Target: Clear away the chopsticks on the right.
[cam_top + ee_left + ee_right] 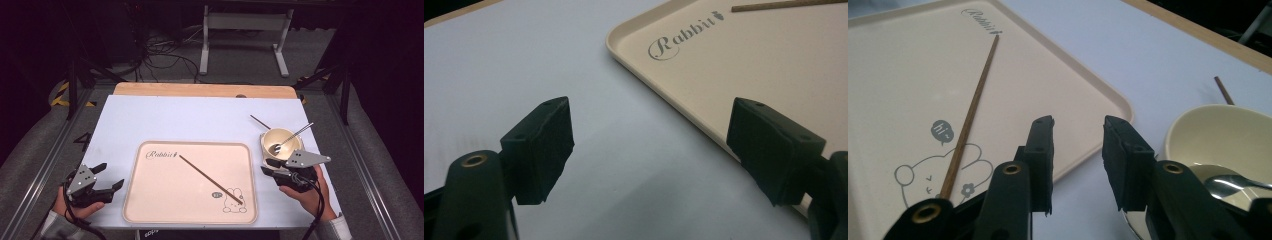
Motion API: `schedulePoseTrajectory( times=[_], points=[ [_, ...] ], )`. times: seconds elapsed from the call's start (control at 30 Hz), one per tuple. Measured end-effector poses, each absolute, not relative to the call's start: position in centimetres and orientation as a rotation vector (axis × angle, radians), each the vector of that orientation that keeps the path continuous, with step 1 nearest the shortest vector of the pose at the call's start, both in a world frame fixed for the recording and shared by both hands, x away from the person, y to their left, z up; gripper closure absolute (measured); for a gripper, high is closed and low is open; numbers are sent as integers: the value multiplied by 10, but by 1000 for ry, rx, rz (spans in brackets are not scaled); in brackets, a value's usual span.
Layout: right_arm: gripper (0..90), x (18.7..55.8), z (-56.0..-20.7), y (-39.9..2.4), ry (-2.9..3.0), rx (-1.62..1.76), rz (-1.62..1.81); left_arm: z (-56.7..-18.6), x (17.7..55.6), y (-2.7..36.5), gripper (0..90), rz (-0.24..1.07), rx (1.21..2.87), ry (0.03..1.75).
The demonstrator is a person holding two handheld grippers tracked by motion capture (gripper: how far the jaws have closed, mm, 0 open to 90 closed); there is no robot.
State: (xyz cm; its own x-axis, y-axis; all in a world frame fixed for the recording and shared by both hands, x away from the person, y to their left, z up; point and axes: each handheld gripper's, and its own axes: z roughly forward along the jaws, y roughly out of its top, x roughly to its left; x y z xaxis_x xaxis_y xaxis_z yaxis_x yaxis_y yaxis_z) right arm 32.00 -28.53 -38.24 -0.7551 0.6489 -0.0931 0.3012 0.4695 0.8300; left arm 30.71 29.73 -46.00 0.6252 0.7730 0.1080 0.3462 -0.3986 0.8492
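1. The right tongs [272, 167], partly spread and holding nothing, sit beside the bowl [281, 141] at right of frame; a careless swing could tip its spoon [291, 137].
2. The left tongs [111, 176], spread wide and holding nothing, hover lower left near the tray [150, 210]; the chopstick [210, 178] could roll if it is jostled.

Two chopsticks [210, 180], one bowl [281, 141], one spoon [292, 136]
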Motion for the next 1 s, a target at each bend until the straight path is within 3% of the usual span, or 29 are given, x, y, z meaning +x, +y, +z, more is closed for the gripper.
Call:
schedulePoseTrajectory(
  times=[0.5,1.0],
  points=[
    [673,317,-360,-324,2160,868,1208,-460,308,297,200,626,1995,884],
    [709,318,-359,-367,2009,1011,1172,-459,307,299,199,630,1983,889]
  ],
)
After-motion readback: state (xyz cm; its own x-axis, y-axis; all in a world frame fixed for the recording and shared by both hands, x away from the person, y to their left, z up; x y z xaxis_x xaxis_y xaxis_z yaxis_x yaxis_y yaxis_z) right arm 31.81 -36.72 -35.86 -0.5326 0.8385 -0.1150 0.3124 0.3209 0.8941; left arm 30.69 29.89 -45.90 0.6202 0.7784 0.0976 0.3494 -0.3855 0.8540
